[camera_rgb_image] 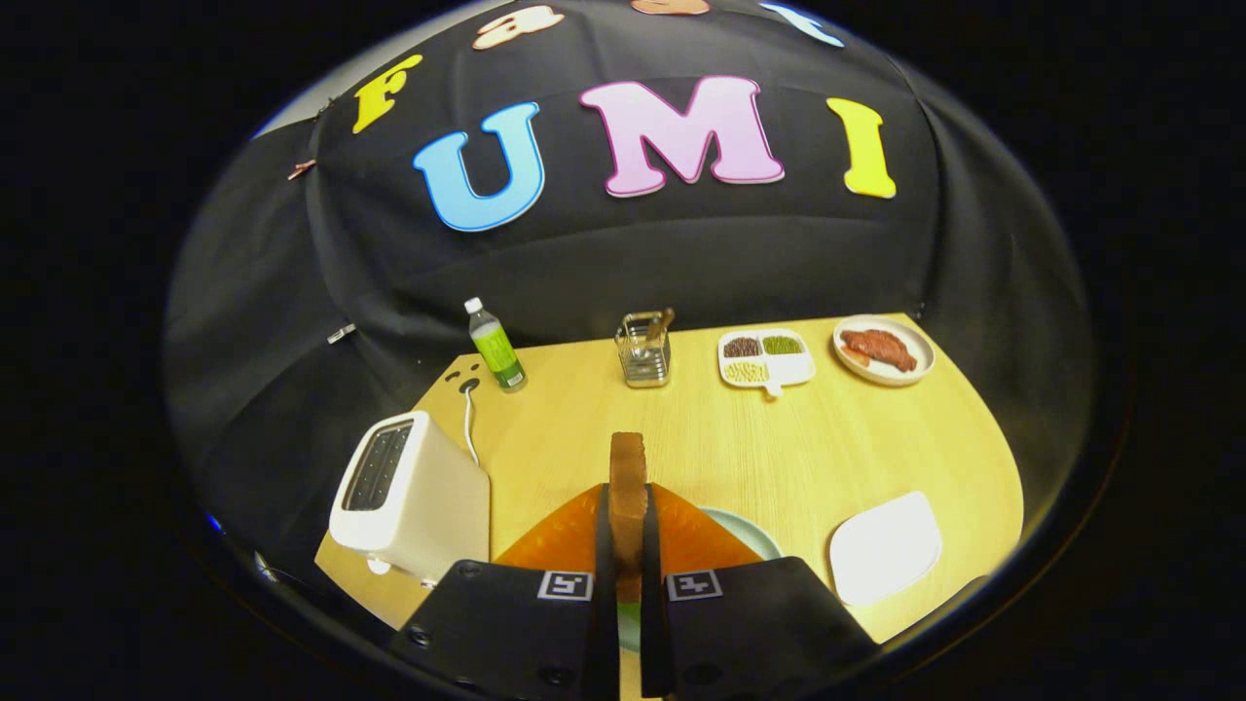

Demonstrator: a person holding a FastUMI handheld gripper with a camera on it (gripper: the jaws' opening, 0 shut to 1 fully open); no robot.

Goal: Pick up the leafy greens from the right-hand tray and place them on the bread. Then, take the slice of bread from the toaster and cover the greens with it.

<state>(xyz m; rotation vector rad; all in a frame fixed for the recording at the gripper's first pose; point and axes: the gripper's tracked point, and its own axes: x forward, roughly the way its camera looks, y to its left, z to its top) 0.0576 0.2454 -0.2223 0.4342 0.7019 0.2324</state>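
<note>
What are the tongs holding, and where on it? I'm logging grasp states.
The tongs grip a brown toasted bread slice standing on edge, both fingers pressed on its lower flat faces.

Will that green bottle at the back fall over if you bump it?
Probably. The green bottle is tall and slim on a small base, so a nudge near its cap would likely tip it. Once down, its round body would likely roll. The hand-held gripper is far from it, shut on the bread slice.

1. Gripper: two broad, blocky finger mounts, matte finish, angular outline.
2. One square black-and-white fiducial tag on each mount's inner top corner.
3. Round screw heads along the lower edges.
4. Fingers: thin, flat, upright plates.
</note>
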